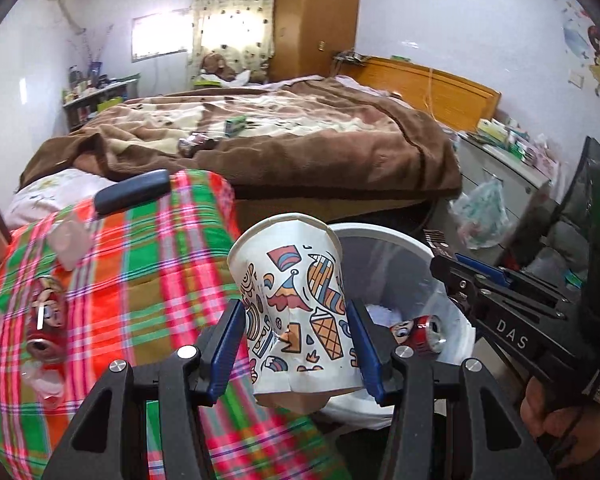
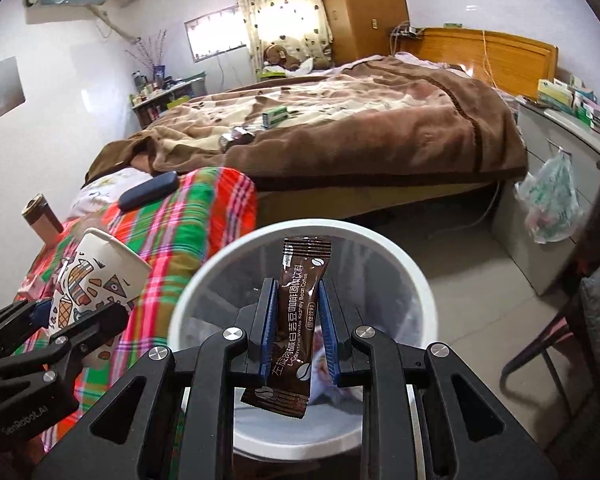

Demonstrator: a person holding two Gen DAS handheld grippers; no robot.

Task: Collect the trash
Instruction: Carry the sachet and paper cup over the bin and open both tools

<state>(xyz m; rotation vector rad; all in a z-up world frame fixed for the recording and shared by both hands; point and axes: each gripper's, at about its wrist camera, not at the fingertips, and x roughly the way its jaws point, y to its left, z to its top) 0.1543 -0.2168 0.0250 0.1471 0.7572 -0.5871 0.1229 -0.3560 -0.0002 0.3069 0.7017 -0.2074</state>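
Observation:
My left gripper is shut on a white paper cup printed with cartoon ice creams. Its blue pads press the dented sides. The cup stays upright beside the left rim of a white trash bin. A red drink can lies inside the bin on white paper. My right gripper is shut on a brown coffee sachet, held upright over the bin's opening. In the right wrist view the cup and left gripper sit left of the bin. A hand holds the right gripper.
A plaid blanket on the left carries a crushed red can, a black case and small plastic bits. The bed's brown blanket holds another can and a green box. A plastic bag hangs on a grey cabinet at right.

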